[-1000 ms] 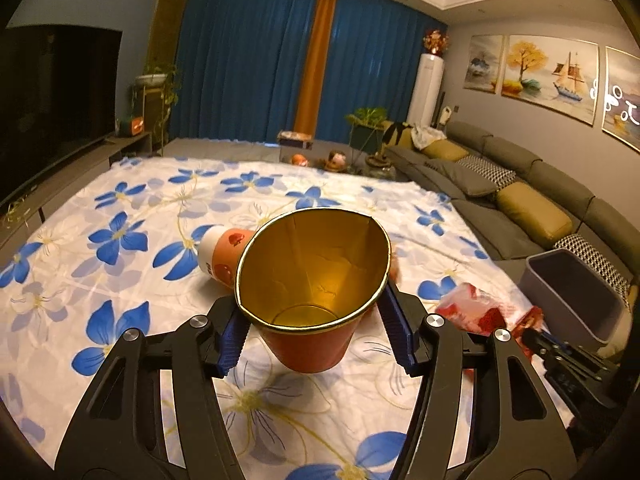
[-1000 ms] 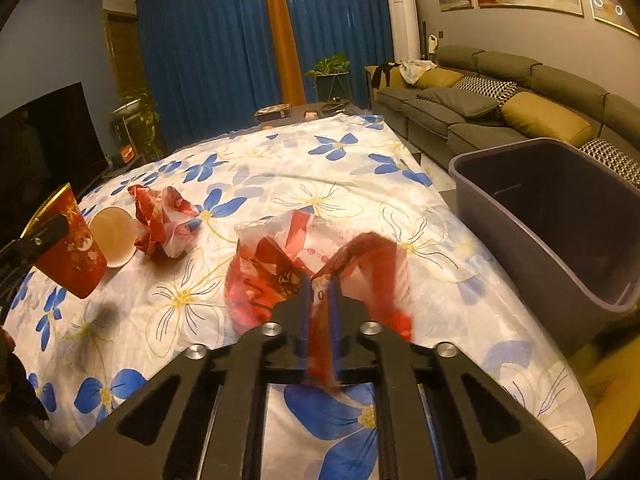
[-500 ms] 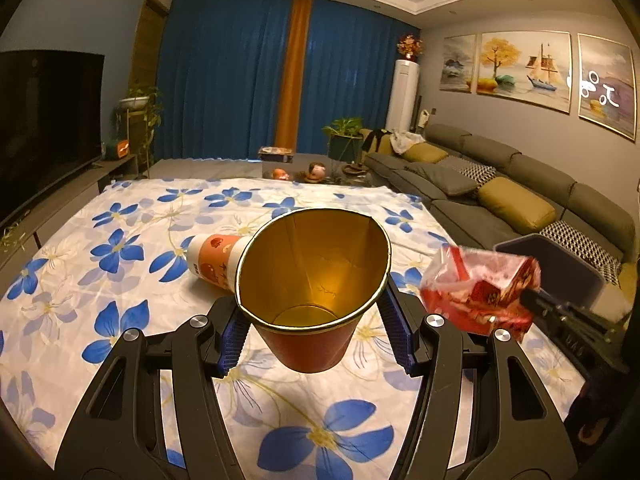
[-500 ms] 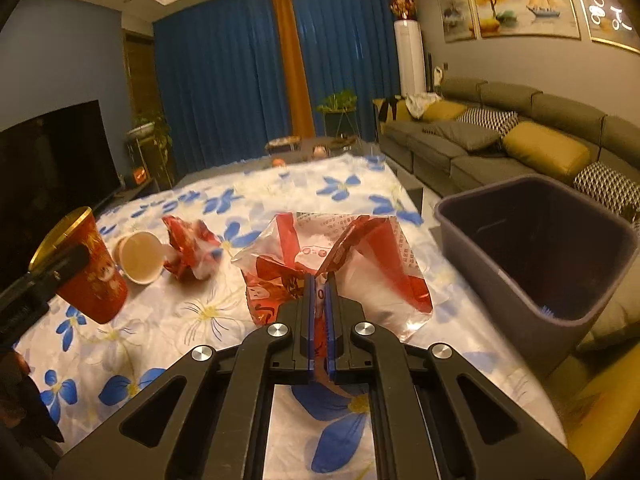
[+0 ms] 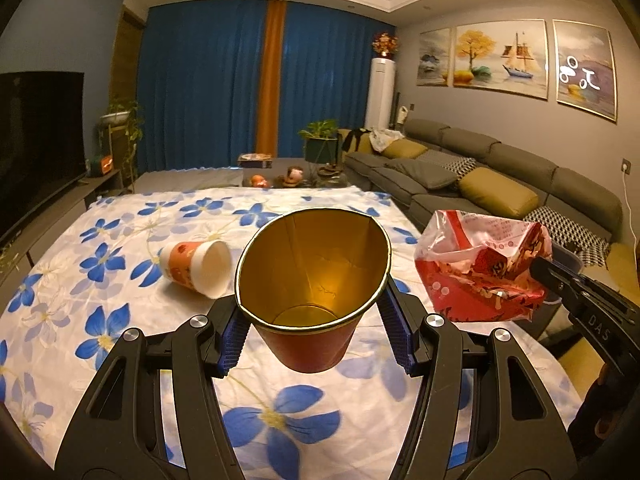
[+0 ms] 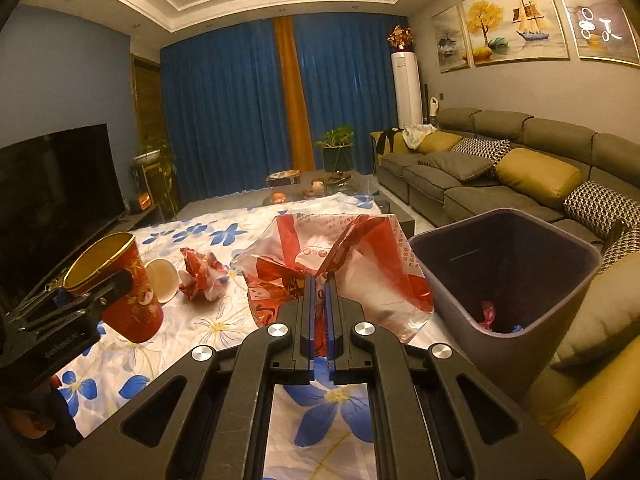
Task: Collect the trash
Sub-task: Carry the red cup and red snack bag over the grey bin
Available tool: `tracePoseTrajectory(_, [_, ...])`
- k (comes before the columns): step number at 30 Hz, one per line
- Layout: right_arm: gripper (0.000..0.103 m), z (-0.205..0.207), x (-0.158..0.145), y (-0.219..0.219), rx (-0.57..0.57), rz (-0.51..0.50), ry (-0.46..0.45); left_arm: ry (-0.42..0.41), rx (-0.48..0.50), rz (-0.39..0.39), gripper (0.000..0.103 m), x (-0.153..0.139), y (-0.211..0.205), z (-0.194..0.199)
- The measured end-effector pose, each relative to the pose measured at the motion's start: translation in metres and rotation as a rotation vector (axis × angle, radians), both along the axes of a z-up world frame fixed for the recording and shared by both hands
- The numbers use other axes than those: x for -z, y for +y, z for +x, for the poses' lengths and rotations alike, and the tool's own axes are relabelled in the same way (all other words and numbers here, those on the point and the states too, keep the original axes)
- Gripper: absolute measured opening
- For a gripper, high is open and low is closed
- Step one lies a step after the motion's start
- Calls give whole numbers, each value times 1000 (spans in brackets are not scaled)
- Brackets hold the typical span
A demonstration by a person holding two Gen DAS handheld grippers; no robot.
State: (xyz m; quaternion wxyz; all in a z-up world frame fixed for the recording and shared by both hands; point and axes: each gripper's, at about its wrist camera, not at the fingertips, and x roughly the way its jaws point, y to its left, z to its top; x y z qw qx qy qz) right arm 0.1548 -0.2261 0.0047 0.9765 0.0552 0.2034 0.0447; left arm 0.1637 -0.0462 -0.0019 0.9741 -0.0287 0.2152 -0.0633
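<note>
My left gripper (image 5: 314,330) is shut on a red paper cup (image 5: 312,284) with a gold inside, held above the flowered cloth; the cup also shows in the right wrist view (image 6: 120,284). My right gripper (image 6: 319,292) is shut on a red and clear plastic bag (image 6: 340,264), held in the air left of the grey bin (image 6: 508,280); the bag also shows in the left wrist view (image 5: 480,268). An orange and white paper cup (image 5: 198,266) lies on its side on the cloth. A crumpled red wrapper (image 6: 202,276) lies beside it.
The table has a white cloth with blue flowers (image 5: 100,264). The bin stands at the table's right edge and holds a few scraps (image 6: 488,314). A grey sofa (image 6: 500,176) runs along the right wall. A TV (image 6: 52,200) stands at the left.
Both grippers have risen above the table with their loads. The bag has lifted off the cloth and now hangs near the bin. The red cup sits higher over the cloth.
</note>
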Motion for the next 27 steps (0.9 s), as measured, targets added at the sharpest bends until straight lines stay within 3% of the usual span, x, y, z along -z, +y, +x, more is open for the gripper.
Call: tracePoseTrajectory(27, [5,-15,-17,-80,171,-11,-91,-31,197,33,58,-16,-126,34])
